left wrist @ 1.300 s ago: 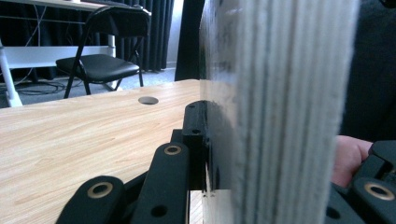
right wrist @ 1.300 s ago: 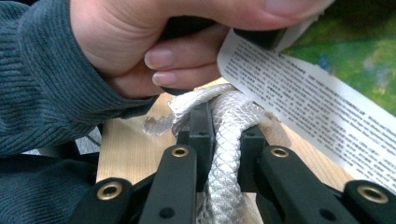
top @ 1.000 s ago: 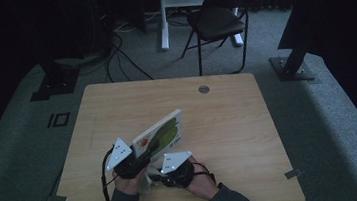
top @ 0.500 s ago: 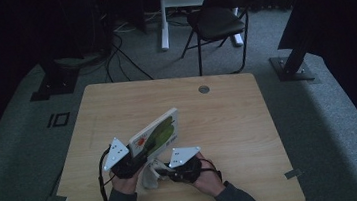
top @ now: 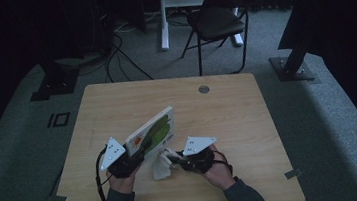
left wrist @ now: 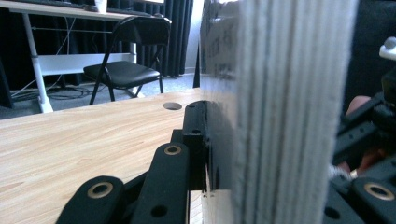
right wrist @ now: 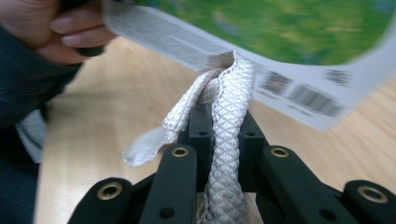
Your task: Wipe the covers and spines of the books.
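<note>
Book (top: pixel 150 132) and cloth (top: pixel 162 165) are seen held over the near part of a wooden surface (top: pixel 229 120). The book, its cover green with a white border, is clamped by its lower end in the left gripper (top: pixel 133 159) and is tilted up and away from the person. In the left gripper view its stacked page edges (left wrist: pixel 289 112) are seen upright between the black jaws. The right gripper (top: pixel 176 160) is closed on a white woven cloth strip, which is seen hanging just beside the book's lower corner. In the right gripper view the strip (right wrist: pixel 224 140) is pinched between the jaws, its folded top touching or nearly touching the book's barcode edge (right wrist: pixel 299 95). A folding chair (top: pixel 218 21) is seen on the carpet beyond the surface.
</note>
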`<action>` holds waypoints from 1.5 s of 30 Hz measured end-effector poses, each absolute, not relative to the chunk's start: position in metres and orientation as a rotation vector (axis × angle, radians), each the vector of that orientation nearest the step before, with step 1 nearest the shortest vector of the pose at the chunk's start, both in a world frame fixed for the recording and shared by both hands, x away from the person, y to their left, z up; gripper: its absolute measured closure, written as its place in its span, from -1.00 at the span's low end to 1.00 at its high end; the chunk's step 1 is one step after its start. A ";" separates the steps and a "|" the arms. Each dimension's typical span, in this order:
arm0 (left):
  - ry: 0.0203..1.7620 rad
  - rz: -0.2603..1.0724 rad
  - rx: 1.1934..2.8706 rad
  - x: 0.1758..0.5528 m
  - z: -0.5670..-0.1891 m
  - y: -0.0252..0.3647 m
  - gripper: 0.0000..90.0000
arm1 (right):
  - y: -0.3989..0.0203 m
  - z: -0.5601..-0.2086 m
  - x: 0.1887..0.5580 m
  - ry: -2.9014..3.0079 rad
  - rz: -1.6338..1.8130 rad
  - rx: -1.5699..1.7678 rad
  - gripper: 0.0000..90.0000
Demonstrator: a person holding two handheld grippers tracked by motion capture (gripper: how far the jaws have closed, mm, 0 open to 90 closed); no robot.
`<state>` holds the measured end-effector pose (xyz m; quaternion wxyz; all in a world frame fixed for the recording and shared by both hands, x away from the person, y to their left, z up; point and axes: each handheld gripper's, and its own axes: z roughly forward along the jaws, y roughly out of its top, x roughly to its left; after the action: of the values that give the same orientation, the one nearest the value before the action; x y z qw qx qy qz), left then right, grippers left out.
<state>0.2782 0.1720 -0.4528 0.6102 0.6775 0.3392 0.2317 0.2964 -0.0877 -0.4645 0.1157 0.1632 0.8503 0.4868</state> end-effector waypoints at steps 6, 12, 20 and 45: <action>0.786 0.539 1.570 0.279 -0.454 0.172 0.74 | -0.106 -0.460 0.304 2.437 1.399 0.545 0.80; 0.789 0.539 1.569 0.279 -0.454 0.172 0.74 | -0.126 -0.452 0.309 2.362 1.386 0.603 0.81; 0.789 0.541 1.571 0.279 -0.455 0.172 0.73 | -0.154 -0.449 0.317 2.295 1.357 0.705 0.81; 0.799 0.550 1.569 0.281 -0.456 0.175 0.74 | -0.212 -0.459 0.336 2.182 1.279 0.947 0.81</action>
<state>0.2806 0.1749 -0.4562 0.6040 0.6779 0.3451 0.2378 0.3361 -0.2120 -0.4587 0.2187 0.3423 0.7882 0.4623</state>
